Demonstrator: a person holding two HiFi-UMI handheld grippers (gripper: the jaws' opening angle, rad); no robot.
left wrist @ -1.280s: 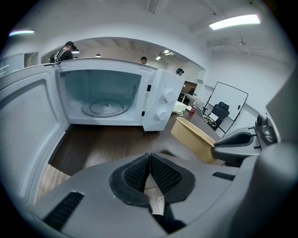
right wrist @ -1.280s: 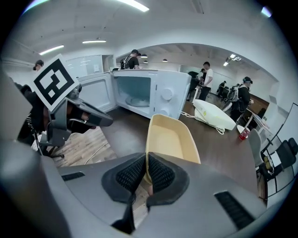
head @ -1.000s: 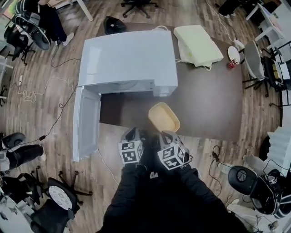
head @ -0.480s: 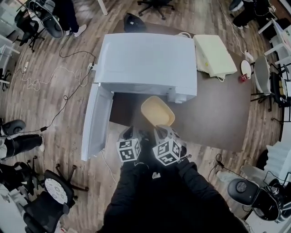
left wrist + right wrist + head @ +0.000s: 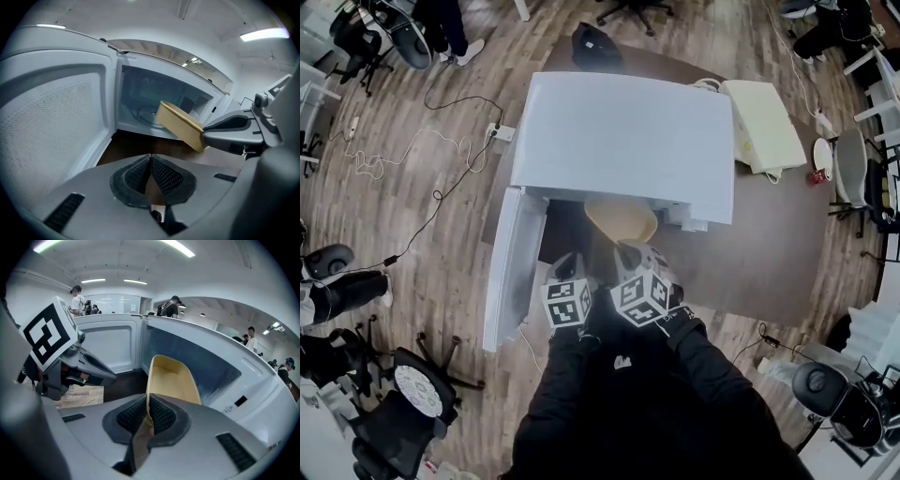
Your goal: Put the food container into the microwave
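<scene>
Pinches tan food container (image 5: 622, 220) by its near short-end rim in right claw (image 5: 626, 249), pads (image 5: 161, 417) tight on the thin wall. Holds it clear of dark worktop (image 5: 769, 248), open side up, long axis running straight away from the claw toward the open cavity of white microwave (image 5: 623, 141). Puts far end at the cavity mouth, tucked under the microwave's top edge in head view. Looks tilted in left gripper view, far end higher than gripped end. Carries left claw (image 5: 567, 262) just beside the right one, pads pressed together on nothing, aimed at the gap between swung-out door (image 5: 514, 272) and cavity. Shows black-and-white square patterns on both marker cubes (image 5: 642, 298). Shows small warning-triangle label (image 5: 229, 408) on the microwave front panel, print too small to read.
</scene>
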